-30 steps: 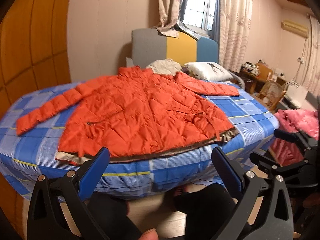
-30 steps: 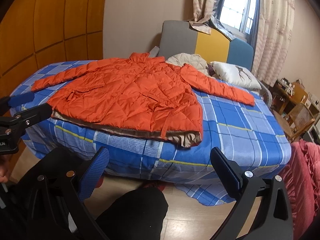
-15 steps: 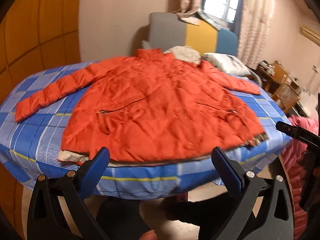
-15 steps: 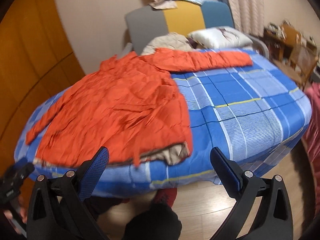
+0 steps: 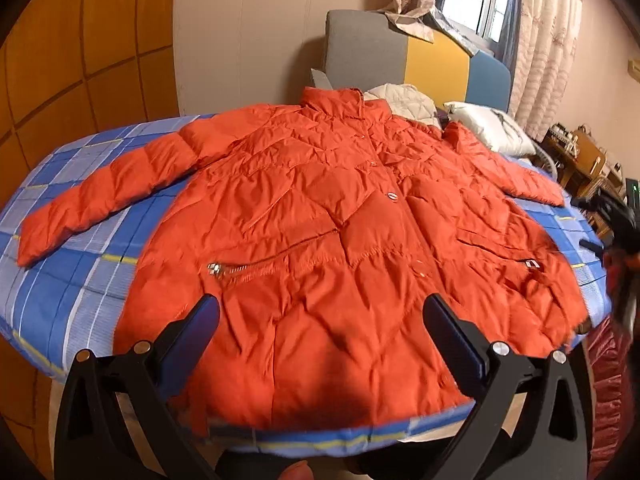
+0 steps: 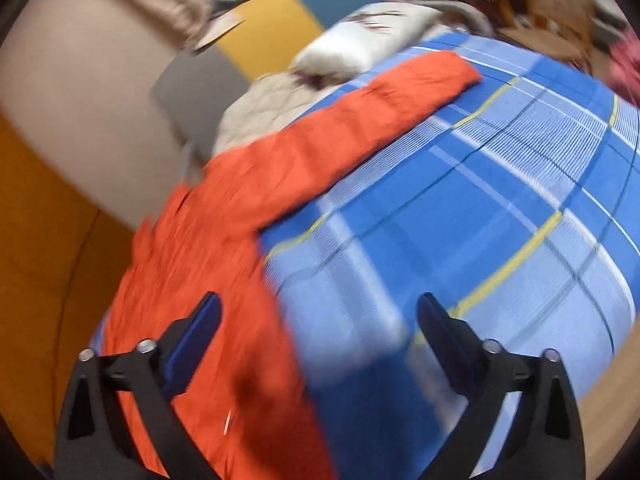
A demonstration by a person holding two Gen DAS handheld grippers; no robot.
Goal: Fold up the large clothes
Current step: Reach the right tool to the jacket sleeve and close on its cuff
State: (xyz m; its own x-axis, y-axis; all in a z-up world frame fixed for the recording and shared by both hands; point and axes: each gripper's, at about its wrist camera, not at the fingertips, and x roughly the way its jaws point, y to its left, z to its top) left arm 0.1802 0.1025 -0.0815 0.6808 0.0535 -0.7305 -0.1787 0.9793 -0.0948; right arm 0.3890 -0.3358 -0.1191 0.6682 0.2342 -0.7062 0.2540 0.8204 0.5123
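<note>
An orange quilted jacket (image 5: 320,240) lies front up and spread flat on the bed (image 5: 60,280), both sleeves stretched out sideways. My left gripper (image 5: 320,320) hovers open over the jacket's lower hem, with nothing between its fingers. In the blurred, tilted right wrist view the jacket (image 6: 208,272) fills the left half, its sleeve (image 6: 400,96) reaching up to the right. My right gripper (image 6: 318,316) hangs wide over the jacket's side edge and the blue checked bed sheet (image 6: 480,220); its jaws are closing and nothing is pinched between them.
A grey, yellow and blue headboard (image 5: 400,56), a beige quilted garment (image 5: 404,98) and a white pillow (image 5: 488,128) sit at the far end. Wooden furniture (image 5: 580,160) stands to the right, with red fabric (image 5: 608,384) by the bed's right corner.
Both grippers have moved in from the foot of the bed to over the jacket. The right gripper swung to the jacket's right side and rolled, tilting its view.
</note>
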